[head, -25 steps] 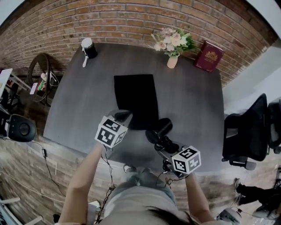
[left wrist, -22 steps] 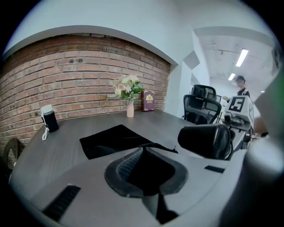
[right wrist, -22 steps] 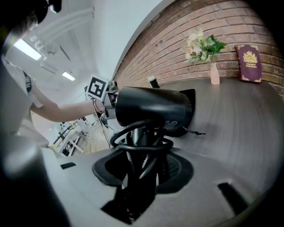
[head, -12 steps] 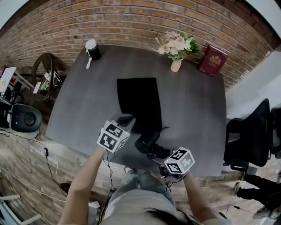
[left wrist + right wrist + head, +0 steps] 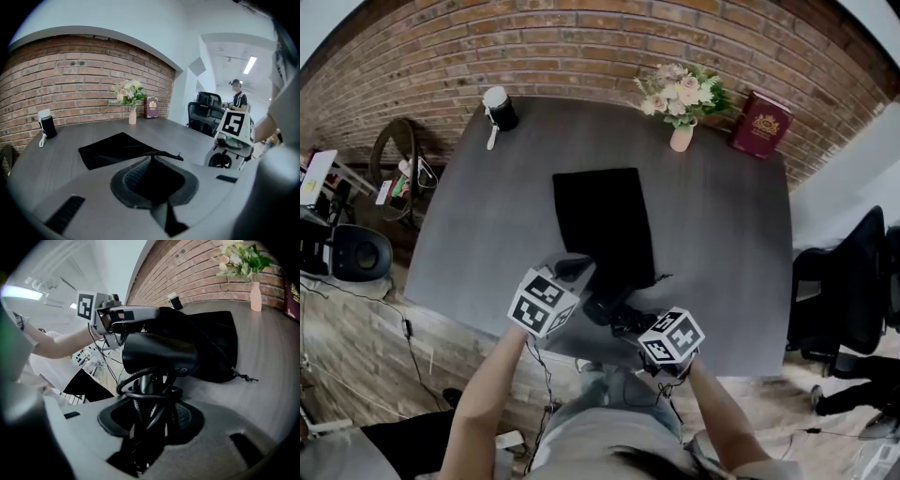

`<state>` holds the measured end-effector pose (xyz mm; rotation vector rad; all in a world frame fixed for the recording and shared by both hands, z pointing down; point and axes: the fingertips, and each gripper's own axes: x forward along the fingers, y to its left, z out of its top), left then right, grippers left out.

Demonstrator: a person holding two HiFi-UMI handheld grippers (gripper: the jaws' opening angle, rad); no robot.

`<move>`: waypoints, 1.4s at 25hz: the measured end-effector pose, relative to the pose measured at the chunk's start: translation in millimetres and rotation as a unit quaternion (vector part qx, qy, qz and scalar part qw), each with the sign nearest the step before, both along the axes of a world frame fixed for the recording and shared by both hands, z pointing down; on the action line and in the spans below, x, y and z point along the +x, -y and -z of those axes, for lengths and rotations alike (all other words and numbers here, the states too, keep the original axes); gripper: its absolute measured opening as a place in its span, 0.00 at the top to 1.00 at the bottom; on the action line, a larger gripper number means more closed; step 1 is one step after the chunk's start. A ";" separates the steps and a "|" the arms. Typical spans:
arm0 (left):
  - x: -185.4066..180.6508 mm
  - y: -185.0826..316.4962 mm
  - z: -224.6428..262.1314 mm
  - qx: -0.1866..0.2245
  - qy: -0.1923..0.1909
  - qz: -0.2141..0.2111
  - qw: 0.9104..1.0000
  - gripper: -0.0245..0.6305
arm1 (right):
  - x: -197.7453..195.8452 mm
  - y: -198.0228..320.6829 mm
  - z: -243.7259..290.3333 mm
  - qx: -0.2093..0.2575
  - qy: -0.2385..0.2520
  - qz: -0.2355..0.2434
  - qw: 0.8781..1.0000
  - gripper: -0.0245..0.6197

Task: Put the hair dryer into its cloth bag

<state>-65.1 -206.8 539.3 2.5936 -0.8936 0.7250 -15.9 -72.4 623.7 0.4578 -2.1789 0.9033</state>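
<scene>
Right jaws clamped on hair dryer (image 5: 159, 354) handle, left jaws pinching cloth bag (image 5: 602, 220) edge, dryer just beside

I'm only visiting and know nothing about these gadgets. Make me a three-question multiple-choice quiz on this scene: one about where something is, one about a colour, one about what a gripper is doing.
1. Where does the flower vase stand?
A. at the far edge of the table, next to the red book
B. at the table's near edge
C. on the floor

2. What colour is the cloth bag?
A. white
B. black
C. red

3. What is the right gripper doing?
A. hanging open and empty
B. gripping the hair dryer by its handle
C. pinching the flower vase

Answers:
1 A: the head view shows the vase at the far edge, just left of the book.
2 B: the bag lies as a flat black patch on the grey tabletop.
3 B: the right gripper view shows the dryer's handle clamped between the jaws.
</scene>
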 end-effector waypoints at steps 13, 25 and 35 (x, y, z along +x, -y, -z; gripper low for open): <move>5.0 -10.8 1.4 -0.007 -0.011 -0.028 1.000 0.93 | 0.4 48.9 -10.1 -0.015 -0.039 -0.098 0.994 0.72; 20.7 -18.8 11.8 -0.018 -0.063 -0.056 0.996 0.93 | -1.0 102.2 -16.4 0.024 -0.091 -0.188 0.978 0.72; 19.7 -17.1 6.2 -0.043 -0.088 -0.044 0.994 0.94 | -5.9 148.1 -16.5 0.063 -0.087 -0.225 0.968 0.72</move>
